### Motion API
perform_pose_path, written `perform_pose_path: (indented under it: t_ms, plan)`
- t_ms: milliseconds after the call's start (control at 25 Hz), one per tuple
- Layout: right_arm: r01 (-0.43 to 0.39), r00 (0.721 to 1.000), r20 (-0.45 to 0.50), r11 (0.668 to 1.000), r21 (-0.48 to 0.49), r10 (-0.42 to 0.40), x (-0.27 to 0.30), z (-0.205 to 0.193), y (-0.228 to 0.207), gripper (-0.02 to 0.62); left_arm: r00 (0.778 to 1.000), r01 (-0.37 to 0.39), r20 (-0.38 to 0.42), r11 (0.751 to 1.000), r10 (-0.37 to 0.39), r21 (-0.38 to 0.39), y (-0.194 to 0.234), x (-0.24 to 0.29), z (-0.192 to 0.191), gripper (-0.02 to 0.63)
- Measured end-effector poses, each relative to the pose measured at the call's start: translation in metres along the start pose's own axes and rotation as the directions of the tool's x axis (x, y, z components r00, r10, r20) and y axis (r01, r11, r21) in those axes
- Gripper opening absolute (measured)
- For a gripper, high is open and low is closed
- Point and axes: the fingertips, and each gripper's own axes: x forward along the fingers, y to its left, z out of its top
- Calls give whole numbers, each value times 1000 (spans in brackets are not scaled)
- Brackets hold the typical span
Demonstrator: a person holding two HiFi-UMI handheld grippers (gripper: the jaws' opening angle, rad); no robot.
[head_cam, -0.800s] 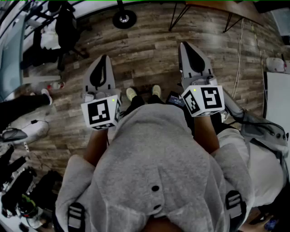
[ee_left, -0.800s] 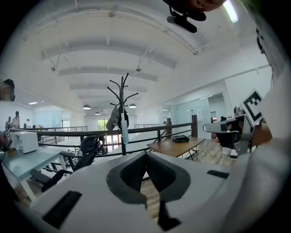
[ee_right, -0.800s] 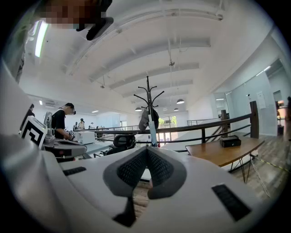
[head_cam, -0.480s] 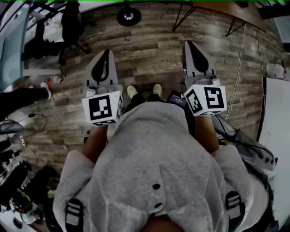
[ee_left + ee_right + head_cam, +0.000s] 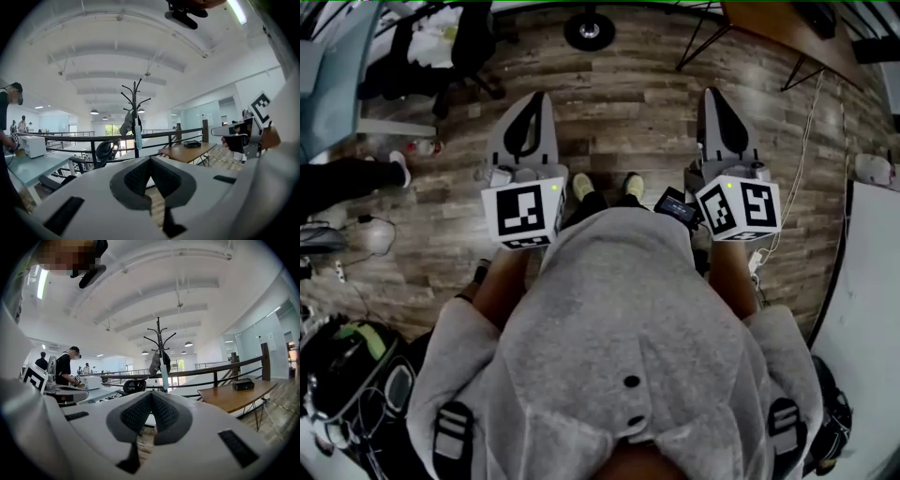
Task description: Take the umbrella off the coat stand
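Head view looks straight down over a person in a grey hooded top (image 5: 619, 356), standing on a wood-plank floor (image 5: 628, 103) with pale shoes (image 5: 583, 186) showing at frame centre. The left gripper (image 5: 532, 103) is held out at centre left and the right gripper (image 5: 719, 101) at centre right. Each carries its marker cube nearest the body, and both point toward the top of the frame, roughly level. In the left gripper view the fingers (image 5: 136, 176) are pressed together at their tips, with nothing between them. The right gripper view shows its fingers (image 5: 165, 414) closed on each other the same way, also empty. The black coat stand (image 5: 135, 101) rises just left of centre in the left gripper view and at centre in the right gripper view, against a dark railing (image 5: 187, 133). The umbrella (image 5: 139, 136), slim, pale blue and folded, hangs down alongside the stand's pole, well apart from both grippers. A grey garment or bag (image 5: 125, 124) hangs on the stand just left of it. A wooden table (image 5: 187, 152) stands to the right of the stand, in the middle distance.
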Motion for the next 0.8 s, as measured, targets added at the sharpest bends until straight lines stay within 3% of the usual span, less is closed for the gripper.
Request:
perform_pose_path:
  t_ms: [400, 800]
  plan:
    - [-41, 999, -11, 998, -40, 41, 25, 0, 41, 9, 1000, -24, -2, 1000, 24, -12, 39, -7, -9, 15]
    - [-79, 997, -8, 997, -23, 79, 45, 1, 39, 9, 998, -56, 3, 998, 56, -10, 44, 2, -7, 15]
